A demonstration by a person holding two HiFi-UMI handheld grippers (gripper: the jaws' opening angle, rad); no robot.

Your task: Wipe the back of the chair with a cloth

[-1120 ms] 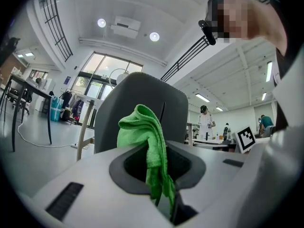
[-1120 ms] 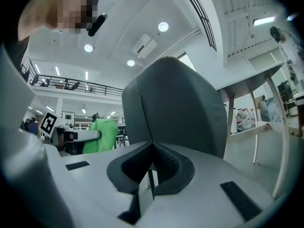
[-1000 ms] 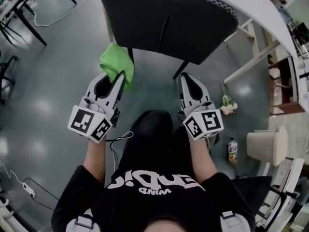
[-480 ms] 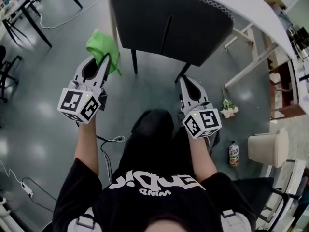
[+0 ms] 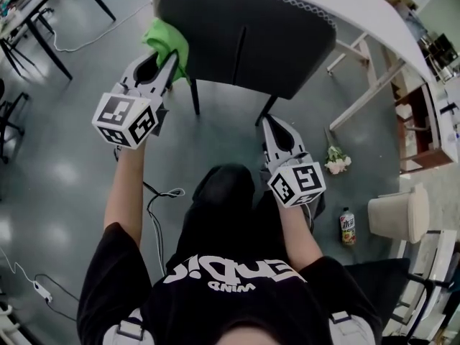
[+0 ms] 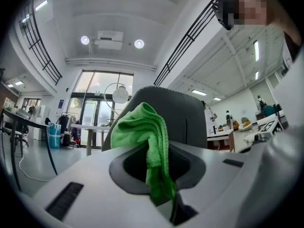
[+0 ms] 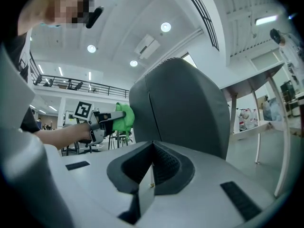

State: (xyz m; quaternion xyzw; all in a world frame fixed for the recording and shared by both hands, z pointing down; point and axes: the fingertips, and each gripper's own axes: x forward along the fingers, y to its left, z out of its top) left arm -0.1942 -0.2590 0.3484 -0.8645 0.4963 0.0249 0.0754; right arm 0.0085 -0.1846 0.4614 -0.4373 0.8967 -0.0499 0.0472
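From the head view, the left hand-held gripper (image 5: 167,62) is holding a green cloth (image 5: 169,40) at the left edge of the chair back (image 5: 251,42), and the right hand-held gripper (image 5: 273,124) is hanging lower. In the left gripper view, the jaws are clamping on the cloth. In the right gripper view, the jaws are staying together with nothing between them.

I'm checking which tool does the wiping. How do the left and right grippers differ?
The left gripper is shut on the green cloth; the right gripper is shut with nothing between its fingers. The left gripper is up at the left edge of the chair back; the right gripper sits lower, near the person's lap. Both carry a marker cube.
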